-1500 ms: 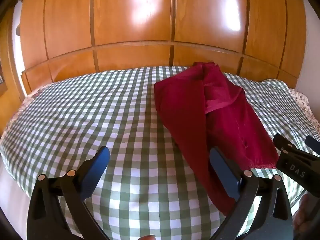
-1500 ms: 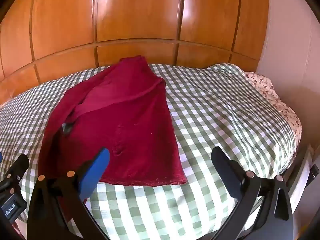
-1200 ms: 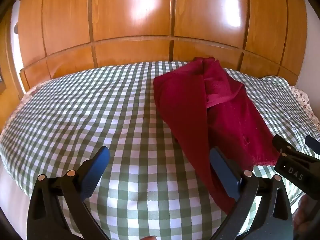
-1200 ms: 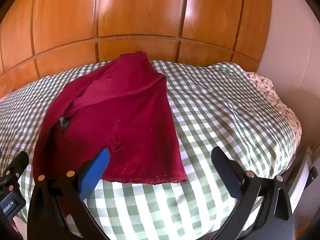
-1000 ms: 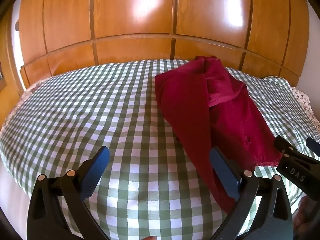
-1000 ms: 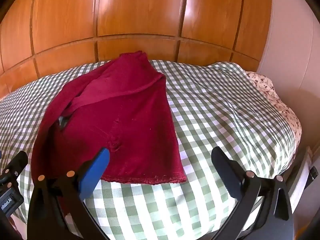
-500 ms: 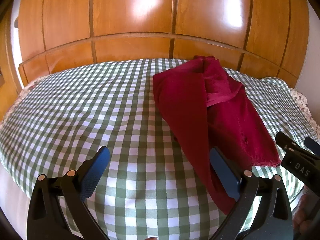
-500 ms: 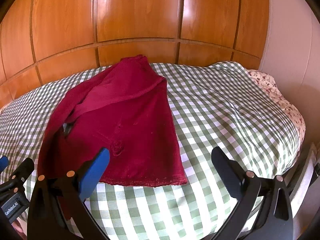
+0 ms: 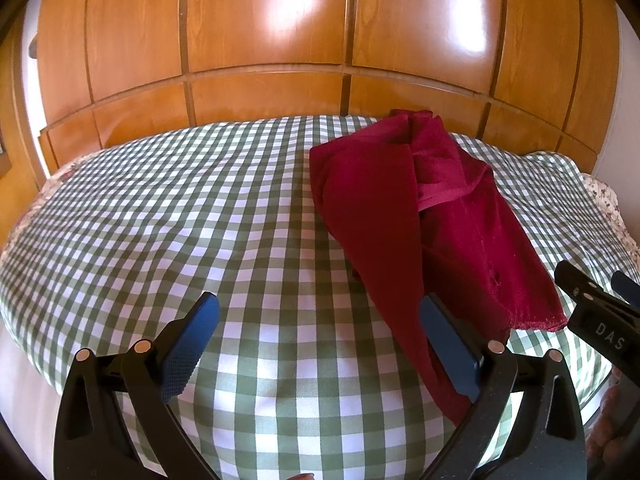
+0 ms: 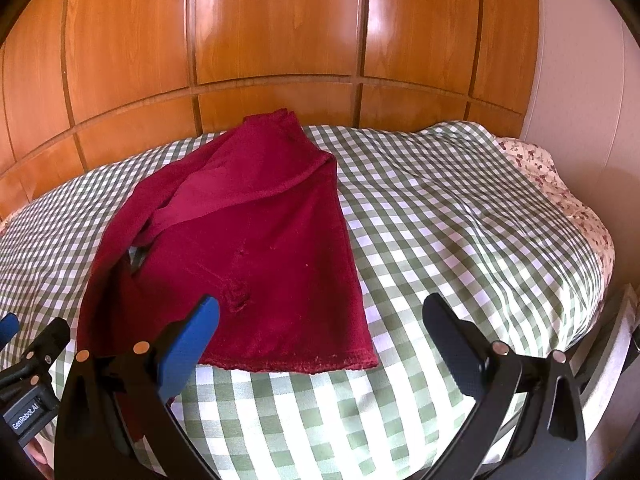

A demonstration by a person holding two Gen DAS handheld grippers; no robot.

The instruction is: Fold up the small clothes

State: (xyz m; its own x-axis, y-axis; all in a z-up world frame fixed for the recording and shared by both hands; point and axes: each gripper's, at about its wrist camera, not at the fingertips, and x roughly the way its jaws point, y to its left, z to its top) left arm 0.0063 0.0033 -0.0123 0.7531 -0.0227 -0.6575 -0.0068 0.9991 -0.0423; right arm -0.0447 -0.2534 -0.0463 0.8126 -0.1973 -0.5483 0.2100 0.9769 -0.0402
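Note:
A dark red garment (image 9: 432,216) lies partly folded on a green-and-white checked bed (image 9: 200,220), one long side flap laid over its body, hem toward me. In the right wrist view the garment (image 10: 256,240) fills the left middle. My left gripper (image 9: 318,344) is open and empty above the bed's near edge, left of the garment's near end. My right gripper (image 10: 320,340) is open and empty just above the hem. Each gripper shows at the edge of the other's view: the right one (image 9: 596,312), the left one (image 10: 28,360).
A glossy wooden panelled wall (image 9: 280,40) rises behind the bed. A floral sheet edge (image 10: 560,184) shows at the bed's right side beside a pale wall (image 10: 580,80). The checked cover (image 10: 460,240) spreads right of the garment.
Both views sway slightly over the bed. The garment lies the same and both grippers stay open.

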